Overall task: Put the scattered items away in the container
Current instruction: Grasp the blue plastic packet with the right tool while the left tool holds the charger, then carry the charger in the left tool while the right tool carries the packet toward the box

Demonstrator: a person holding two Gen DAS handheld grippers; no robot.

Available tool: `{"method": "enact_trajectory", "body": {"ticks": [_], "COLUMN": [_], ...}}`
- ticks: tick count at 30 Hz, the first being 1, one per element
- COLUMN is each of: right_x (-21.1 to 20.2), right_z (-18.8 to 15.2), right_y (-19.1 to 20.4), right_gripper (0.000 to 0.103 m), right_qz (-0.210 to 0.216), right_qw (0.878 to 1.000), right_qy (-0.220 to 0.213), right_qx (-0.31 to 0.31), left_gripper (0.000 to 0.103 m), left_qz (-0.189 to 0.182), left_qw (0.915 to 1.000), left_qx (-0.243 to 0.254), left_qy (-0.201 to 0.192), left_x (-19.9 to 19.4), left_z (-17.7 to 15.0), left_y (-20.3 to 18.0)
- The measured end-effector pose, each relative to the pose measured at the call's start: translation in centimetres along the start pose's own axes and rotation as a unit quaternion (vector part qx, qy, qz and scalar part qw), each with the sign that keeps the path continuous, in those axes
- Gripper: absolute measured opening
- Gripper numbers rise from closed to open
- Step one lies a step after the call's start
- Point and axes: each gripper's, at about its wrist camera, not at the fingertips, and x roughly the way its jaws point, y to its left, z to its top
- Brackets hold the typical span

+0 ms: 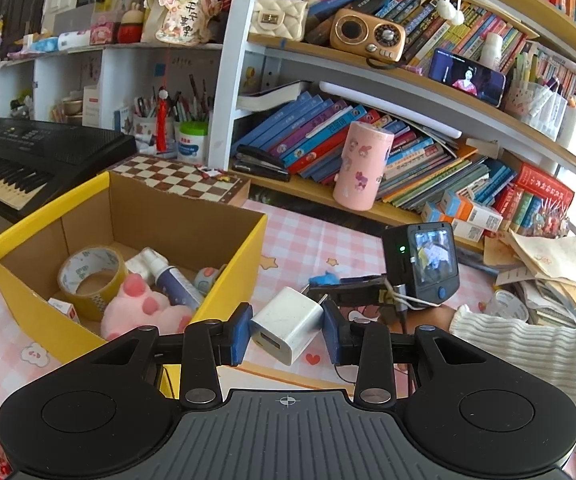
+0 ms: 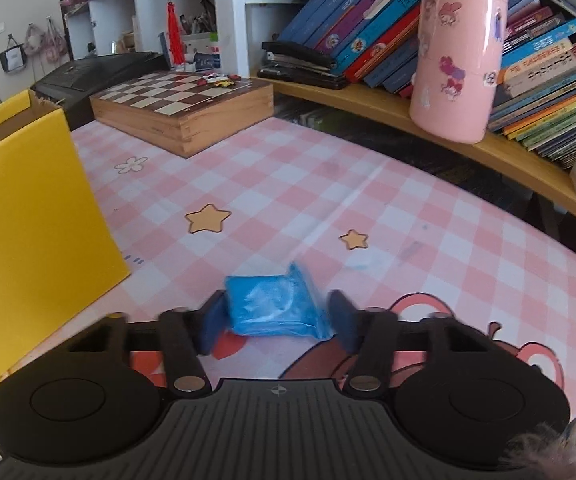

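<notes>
A child's home study: crammed bookshelves, keyboard, pink checked tablecloth

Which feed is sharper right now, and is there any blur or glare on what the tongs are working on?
Left wrist view: sharp; charger between the left tongs is crisp, no glare. Right wrist view: blue packet and right tongs are motion-smeared; shelf edges bow from fisheye.

Left gripper has its blue pads pressed on both sides of a white charger, gripping it tilted. Right gripper sits low with its fingers spread, a blue packet between the tips with a small gap showing at the right pad.
</notes>
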Motion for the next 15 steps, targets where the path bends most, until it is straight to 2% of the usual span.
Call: {"method": "enact_trajectory", "body": {"ticks": [3, 15], "right_x": [-0.7, -7.6], "right_z": [-0.2, -1.0], "right_y": [-0.3, -0.3], "right_gripper": [0.039, 0.038], "right_qz": [0.002, -0.028], "right_qw": [1.0, 0.995], "right_qy": [-0.008, -0.048], "right_qx": [0.02, 0.087], "left_gripper": [0.036, 0.036], "left_qz": [-0.001, -0.027], "left_qw": [1.0, 0.9994], "left_qx": [0.001, 0.014], "left_qy": [0.0, -0.013], "left_x": [0.0, -0.7], "left_z": [0.0, 0.6], "left_y": [0.0, 0.3]}}
